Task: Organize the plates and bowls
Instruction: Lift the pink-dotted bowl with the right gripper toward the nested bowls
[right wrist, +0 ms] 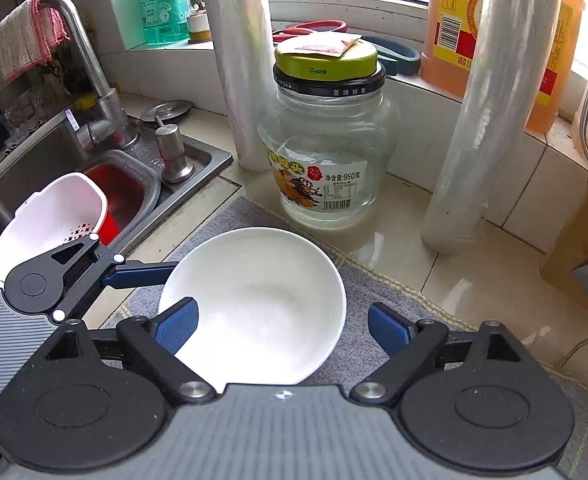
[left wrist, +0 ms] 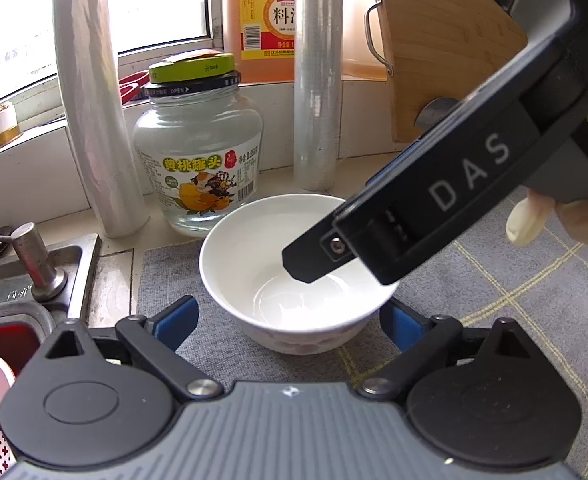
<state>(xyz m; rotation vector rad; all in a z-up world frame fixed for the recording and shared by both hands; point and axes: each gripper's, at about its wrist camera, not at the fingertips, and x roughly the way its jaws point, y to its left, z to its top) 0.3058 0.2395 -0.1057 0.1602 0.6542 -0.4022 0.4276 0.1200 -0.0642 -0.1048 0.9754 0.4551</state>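
Note:
A white bowl (left wrist: 294, 276) (right wrist: 261, 300) stands upright on a grey mat (left wrist: 514, 288). My left gripper (left wrist: 289, 326) is low in front of it, open. Its blue pads (left wrist: 173, 322) flank the bowl's lower wall, and a strip of mat shows beside the left pad. My right gripper (right wrist: 281, 316) comes down from the upper right (left wrist: 342, 224) and is open too. Its left pad (right wrist: 175, 326) hangs inside the bowl and its right pad stays outside the rim, with a gap. In the right wrist view one finger (right wrist: 141, 272) of the left gripper reaches the bowl's left rim.
Behind the bowl stand a glass jar (left wrist: 197, 152) with a green lid, two cling-film rolls (left wrist: 89, 120) (left wrist: 318, 80), an orange bottle (left wrist: 261, 20) and a wooden board (left wrist: 446, 52). A sink (right wrist: 33, 160) with a white colander (right wrist: 49, 216) and tap (right wrist: 89, 60) lies left. A gloved hand (left wrist: 554, 216) holds the right gripper.

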